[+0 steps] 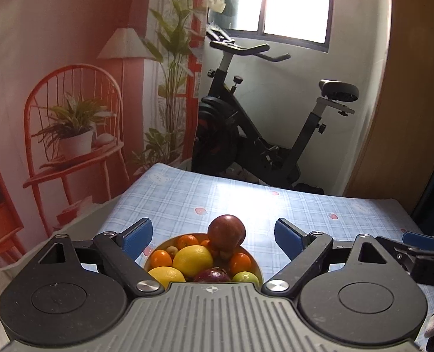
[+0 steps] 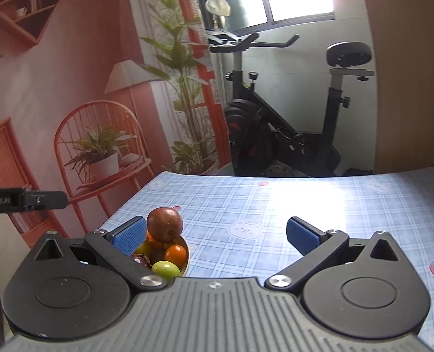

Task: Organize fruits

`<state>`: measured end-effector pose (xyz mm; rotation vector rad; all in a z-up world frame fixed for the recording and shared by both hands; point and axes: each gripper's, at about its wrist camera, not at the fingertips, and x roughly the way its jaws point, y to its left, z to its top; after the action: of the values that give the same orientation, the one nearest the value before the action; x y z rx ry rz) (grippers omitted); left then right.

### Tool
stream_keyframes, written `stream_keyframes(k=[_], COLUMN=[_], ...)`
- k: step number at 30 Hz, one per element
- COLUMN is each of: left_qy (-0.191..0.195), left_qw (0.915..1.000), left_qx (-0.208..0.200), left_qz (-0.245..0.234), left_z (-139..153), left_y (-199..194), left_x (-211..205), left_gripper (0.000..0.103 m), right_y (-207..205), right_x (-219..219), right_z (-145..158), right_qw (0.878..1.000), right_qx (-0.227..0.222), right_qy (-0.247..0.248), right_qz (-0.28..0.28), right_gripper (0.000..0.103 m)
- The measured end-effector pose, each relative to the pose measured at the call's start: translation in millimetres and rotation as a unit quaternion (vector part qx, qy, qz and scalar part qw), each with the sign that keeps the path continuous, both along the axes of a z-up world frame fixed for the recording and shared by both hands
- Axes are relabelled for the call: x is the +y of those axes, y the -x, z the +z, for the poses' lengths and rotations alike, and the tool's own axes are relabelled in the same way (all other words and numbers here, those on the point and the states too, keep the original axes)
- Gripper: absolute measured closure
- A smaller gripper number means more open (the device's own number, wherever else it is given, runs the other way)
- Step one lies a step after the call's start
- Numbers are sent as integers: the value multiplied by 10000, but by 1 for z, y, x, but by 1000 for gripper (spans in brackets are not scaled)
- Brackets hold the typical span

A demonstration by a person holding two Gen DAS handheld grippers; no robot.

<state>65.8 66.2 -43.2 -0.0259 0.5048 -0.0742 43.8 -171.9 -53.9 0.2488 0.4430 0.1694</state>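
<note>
A metal bowl (image 1: 257, 265) sits on the blue checked tablecloth (image 1: 187, 202), heaped with fruit. Yellow lemons (image 1: 193, 259), small oranges (image 1: 161, 258), a green fruit (image 1: 246, 277) and a dark purple fruit (image 1: 212, 275) fill it. A red-brown apple (image 1: 226, 231) rests on top. My left gripper (image 1: 213, 230) is open above the near side of the bowl, with nothing between its blue pads. In the right wrist view the bowl (image 2: 186, 253) and the apple (image 2: 164, 224) lie by the left pad. My right gripper (image 2: 215, 231) is open and empty over the bare cloth (image 2: 275, 205).
An exercise bike (image 1: 261, 135) stands behind the table's far edge. A printed backdrop with a chair and plants (image 1: 70, 135) covers the wall to the left. A wooden panel (image 1: 408, 117) rises at the right. The right gripper's tip (image 1: 419, 242) shows at the left view's right edge.
</note>
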Motion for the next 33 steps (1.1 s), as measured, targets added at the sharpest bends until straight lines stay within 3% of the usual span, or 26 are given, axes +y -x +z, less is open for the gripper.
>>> stream_keyframes(k=[11, 33], left_qy=[-194, -188], left_qw=[9996, 9988], left_qx=[-191, -445], left_qz=[-119, -58], left_z=[13, 21], left_y=[38, 55], left_x=[-20, -22], left_gripper=[10, 10], right_y=[33, 47], right_x=[6, 13], right_z=[17, 26], right_qw=[9978, 9964], right_qx=[152, 74], right_qy=[561, 728], right_qz=[-323, -439], right_gripper=[0, 0])
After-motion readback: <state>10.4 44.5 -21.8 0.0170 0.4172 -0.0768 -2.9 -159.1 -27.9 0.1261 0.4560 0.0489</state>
